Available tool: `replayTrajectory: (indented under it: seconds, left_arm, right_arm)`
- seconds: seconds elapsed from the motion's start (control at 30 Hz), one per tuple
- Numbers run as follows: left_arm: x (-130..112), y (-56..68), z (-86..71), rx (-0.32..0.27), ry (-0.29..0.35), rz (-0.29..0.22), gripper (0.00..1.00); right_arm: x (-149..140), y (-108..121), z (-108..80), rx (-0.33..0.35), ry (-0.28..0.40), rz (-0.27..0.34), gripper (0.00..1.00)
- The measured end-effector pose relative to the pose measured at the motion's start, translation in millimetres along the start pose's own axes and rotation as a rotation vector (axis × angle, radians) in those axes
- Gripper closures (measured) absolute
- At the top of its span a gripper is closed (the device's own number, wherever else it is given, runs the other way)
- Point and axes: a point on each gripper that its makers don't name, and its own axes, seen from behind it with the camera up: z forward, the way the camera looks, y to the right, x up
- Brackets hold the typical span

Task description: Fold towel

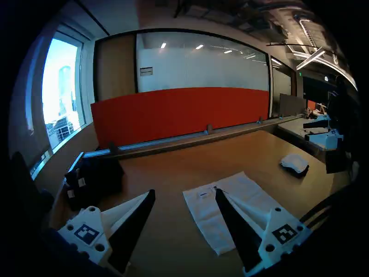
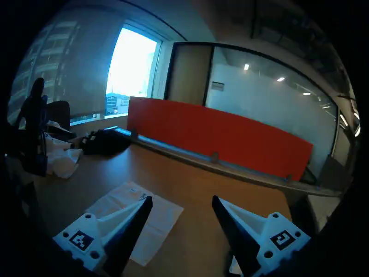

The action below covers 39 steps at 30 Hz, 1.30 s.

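Both left gripper [image 1: 184, 191] and right gripper [image 2: 182, 197] gape near the flat towel [image 1: 205, 210], its long axis seemingly pointing away.

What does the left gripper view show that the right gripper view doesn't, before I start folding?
Left gripper view: a small white bundle resting on something dark at the table's right side. Right gripper view: a crumpled white cloth heap at the left and a dark chair near the window. Both: the white towel lying flat on the wooden table, a black bag and the orange partition. The left gripper and right gripper are each open above the table, holding nothing.
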Motion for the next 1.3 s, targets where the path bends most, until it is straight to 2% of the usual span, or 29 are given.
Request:
replayTrajectory:
  seconds: [0.4,0.67,1.3]
  left_arm:
    - [-45,15.9,12.1,-0.041,-0.076,0.014,0.03]
    - [-78,30.0,21.3,-0.07,-0.141,0.038,0.03]
    - [-154,63.3,41.4,-0.153,-0.294,0.051,0.03]
  right_arm:
    - [-46,-17,16.6,0.049,-0.076,-0.008,0.0]
    - [-79,-31,27.9,0.082,-0.126,-0.018,0.0]
    - [-161,-56,47.9,0.15,-0.261,-0.027,0.0]
